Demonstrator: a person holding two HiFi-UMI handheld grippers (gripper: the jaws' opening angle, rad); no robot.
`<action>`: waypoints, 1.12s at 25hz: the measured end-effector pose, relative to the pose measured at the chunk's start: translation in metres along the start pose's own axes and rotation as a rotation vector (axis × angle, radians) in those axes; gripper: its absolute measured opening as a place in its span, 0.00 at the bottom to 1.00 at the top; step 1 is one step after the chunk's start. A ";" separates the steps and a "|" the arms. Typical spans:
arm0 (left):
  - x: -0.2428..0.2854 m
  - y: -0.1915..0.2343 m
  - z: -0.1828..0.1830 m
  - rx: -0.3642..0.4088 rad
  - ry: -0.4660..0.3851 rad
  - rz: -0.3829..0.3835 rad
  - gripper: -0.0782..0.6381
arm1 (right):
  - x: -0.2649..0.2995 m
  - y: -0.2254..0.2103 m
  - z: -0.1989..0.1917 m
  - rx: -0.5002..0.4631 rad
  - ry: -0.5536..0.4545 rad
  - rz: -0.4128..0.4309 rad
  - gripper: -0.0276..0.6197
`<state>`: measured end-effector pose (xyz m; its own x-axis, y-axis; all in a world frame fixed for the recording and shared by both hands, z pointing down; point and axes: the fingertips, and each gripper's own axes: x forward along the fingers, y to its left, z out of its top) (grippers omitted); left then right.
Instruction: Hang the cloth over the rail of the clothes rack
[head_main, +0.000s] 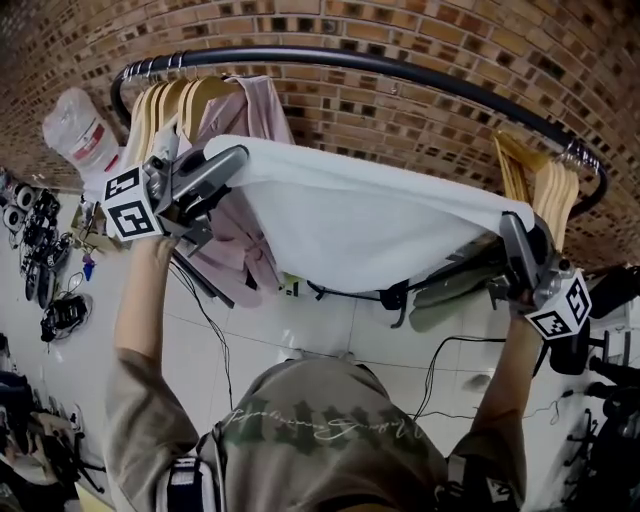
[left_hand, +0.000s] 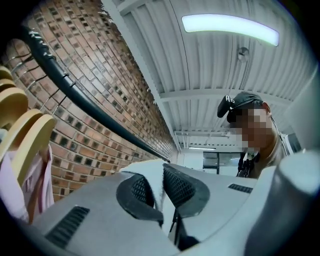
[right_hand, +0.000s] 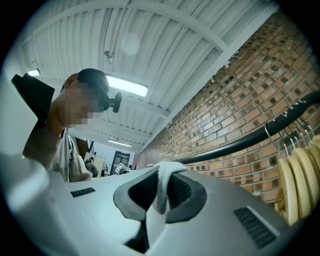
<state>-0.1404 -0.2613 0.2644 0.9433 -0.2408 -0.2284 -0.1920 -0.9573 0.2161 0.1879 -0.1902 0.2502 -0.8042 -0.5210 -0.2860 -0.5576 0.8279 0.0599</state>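
Up front, the left gripper (head_main: 238, 157) is clenched on one top corner of the white cloth (head_main: 370, 225); its own view shows a thin fold of fabric pinched between the dark ribbed pads. The right gripper (head_main: 516, 226) clamps the opposite corner the same way, with a white fold bulging up between its pads. Both point slightly upward, each carried on a raised arm in an olive sleeve (head_main: 140, 420).

The cloth is stretched between the two grippers, its top edge sloping down to the right and the rest hanging below. It sits on the near side of the black rail (head_main: 400, 68) and is not yet draped over it.

At the rail's left end hang wooden hangers (head_main: 170, 105) and a pink garment (head_main: 245, 120), just beside the left gripper. More wooden hangers (head_main: 548, 185) hang at the right end, near the right gripper. Beyond the rail is a brick wall (head_main: 420, 115).
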 end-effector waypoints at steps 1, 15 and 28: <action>0.001 0.000 0.005 0.004 0.003 0.002 0.13 | 0.002 -0.001 0.005 -0.002 -0.002 0.005 0.08; 0.037 0.012 0.066 0.129 0.065 0.054 0.13 | 0.021 -0.026 0.063 -0.098 -0.001 0.022 0.08; 0.073 0.022 0.123 0.188 0.064 0.084 0.13 | 0.043 -0.064 0.116 -0.117 -0.002 0.031 0.08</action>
<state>-0.1091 -0.3193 0.1360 0.9361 -0.3156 -0.1550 -0.3117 -0.9489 0.0493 0.2124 -0.2416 0.1228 -0.8211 -0.4951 -0.2841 -0.5528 0.8137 0.1796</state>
